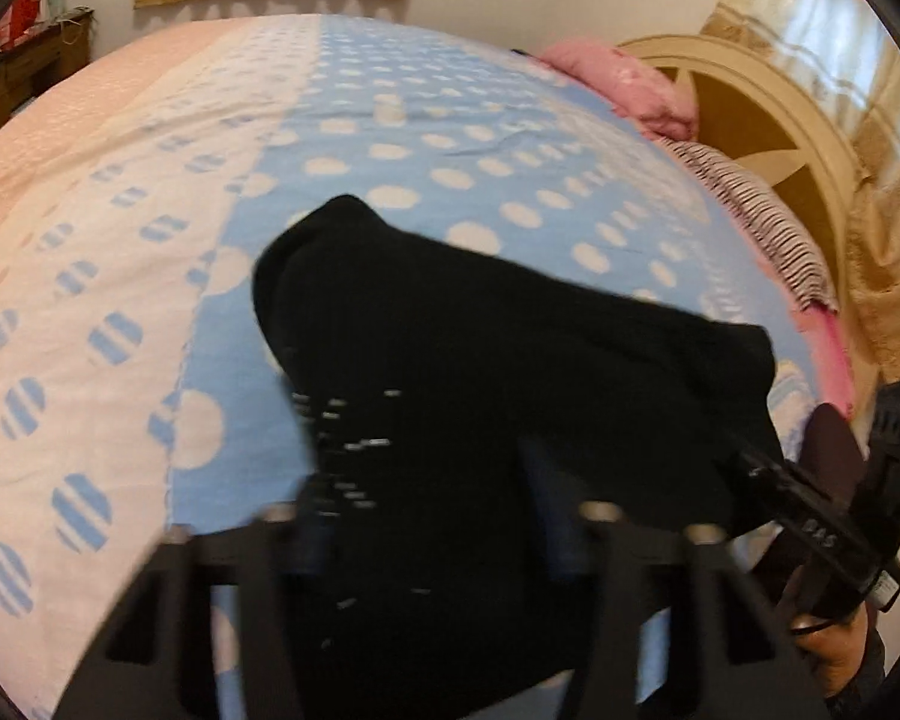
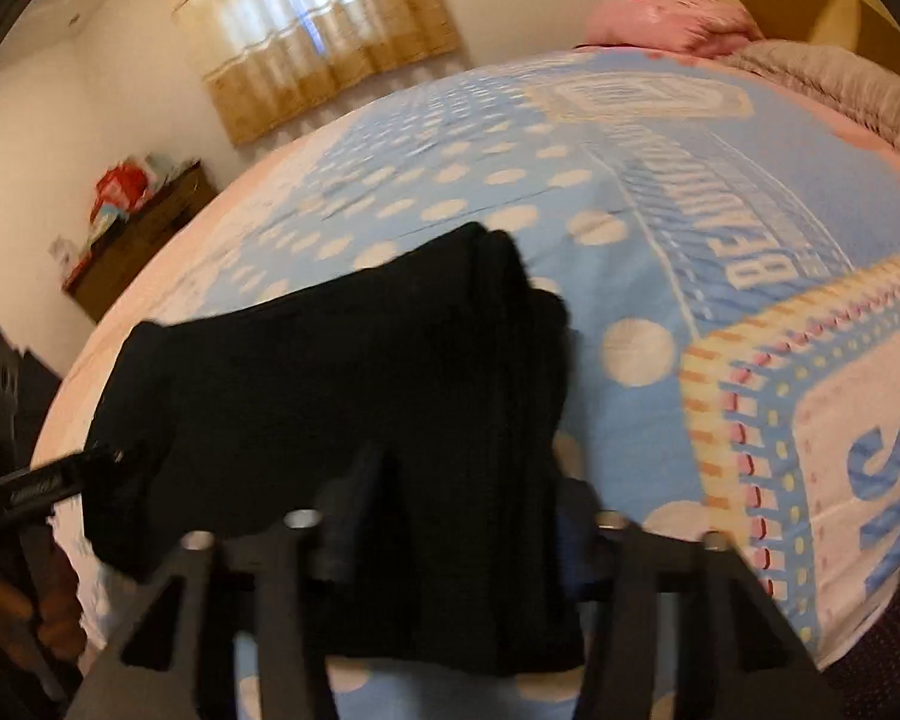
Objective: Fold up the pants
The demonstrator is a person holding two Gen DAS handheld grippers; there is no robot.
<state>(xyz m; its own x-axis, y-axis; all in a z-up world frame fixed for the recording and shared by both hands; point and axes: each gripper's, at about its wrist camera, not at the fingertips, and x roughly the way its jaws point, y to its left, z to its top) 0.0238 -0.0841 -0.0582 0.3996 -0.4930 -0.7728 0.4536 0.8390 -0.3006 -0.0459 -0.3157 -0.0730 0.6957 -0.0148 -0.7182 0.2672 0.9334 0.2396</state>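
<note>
Black pants (image 1: 480,372) hang bunched between both grippers, lifted above the blue polka-dot bedspread (image 1: 426,138). My left gripper (image 1: 432,516) is shut on one end of the pants; the cloth covers its fingertips. In the left wrist view my right gripper (image 1: 768,468) grips the pants' other end at the right. In the right wrist view the pants (image 2: 354,378) stretch left from my right gripper (image 2: 456,516), which is shut on the folded cloth. My left gripper (image 2: 99,462) holds the far left end there.
The bed (image 2: 660,276) fills both views. A pink quilt (image 1: 624,84) and a striped pillow (image 1: 762,222) lie by the headboard (image 1: 768,114). A wooden cabinet (image 2: 144,228) stands by the far wall under a curtained window (image 2: 318,30).
</note>
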